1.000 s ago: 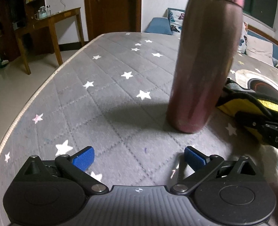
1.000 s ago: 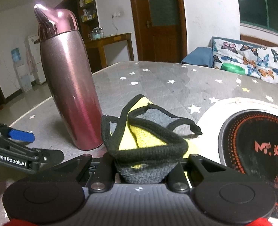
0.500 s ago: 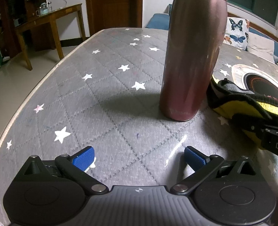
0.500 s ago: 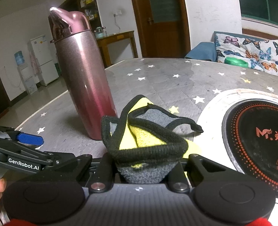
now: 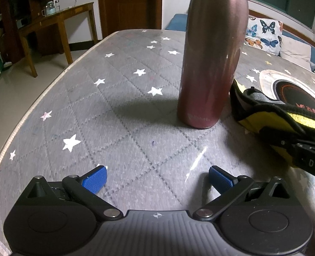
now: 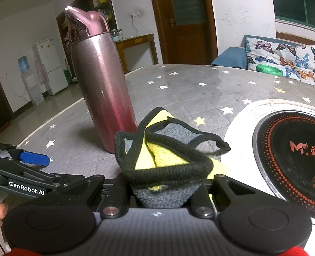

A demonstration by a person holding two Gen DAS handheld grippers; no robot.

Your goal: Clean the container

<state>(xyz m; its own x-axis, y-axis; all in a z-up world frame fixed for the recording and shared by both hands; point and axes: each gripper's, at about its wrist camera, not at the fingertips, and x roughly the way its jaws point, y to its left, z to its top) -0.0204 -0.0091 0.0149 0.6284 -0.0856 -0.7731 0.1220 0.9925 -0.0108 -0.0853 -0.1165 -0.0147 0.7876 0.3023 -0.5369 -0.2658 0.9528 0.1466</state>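
Observation:
A tall pink metal bottle (image 5: pixel 210 68) with a shiny lid stands upright on the grey star-patterned table (image 5: pixel 119 111); it also shows in the right wrist view (image 6: pixel 102 91). My left gripper (image 5: pixel 157 180) is open and empty, low over the table, short of the bottle. My right gripper (image 6: pixel 164 183) is shut on a yellow and grey cloth with black trim (image 6: pixel 164 155), held just right of the bottle's base. The cloth also shows in the left wrist view (image 5: pixel 270 115).
A round induction cooker (image 6: pixel 291 153) sits on the table to the right of the cloth. The table's left edge (image 5: pixel 23 121) drops to the floor. A wooden side table (image 5: pixel 57 23) and a butterfly cushion (image 6: pixel 289 57) lie beyond.
The left gripper has pulled back from the bottle, which now stands farther off and more centred. The right gripper, still holding the cloth, has also drawn back slightly.

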